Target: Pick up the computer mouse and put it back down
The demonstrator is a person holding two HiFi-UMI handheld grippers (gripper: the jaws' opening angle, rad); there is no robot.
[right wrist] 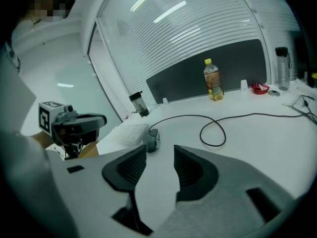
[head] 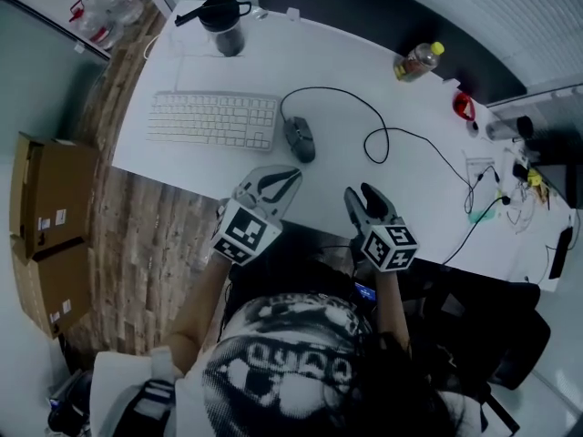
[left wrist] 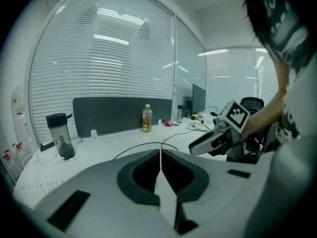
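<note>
The grey computer mouse (head: 300,138) lies on the white desk (head: 410,198), just right of the white keyboard (head: 214,119); its black cable (head: 378,121) loops away to the right. In the right gripper view the mouse (right wrist: 151,140) sits ahead and slightly left of my right gripper (right wrist: 159,150), whose jaws stand apart with nothing between them. The left gripper (left wrist: 160,150) is shut and empty, hovering over the desk's near edge. From the head view, the left gripper (head: 290,177) and right gripper (head: 358,192) are both short of the mouse, touching nothing.
A dark tumbler (head: 224,25) stands at the back of the desk and a drink bottle (head: 418,61) at the back right. Small items and cables (head: 506,176) crowd the right end. Cardboard boxes (head: 46,208) sit on the floor at left, a chair (head: 496,326) at right.
</note>
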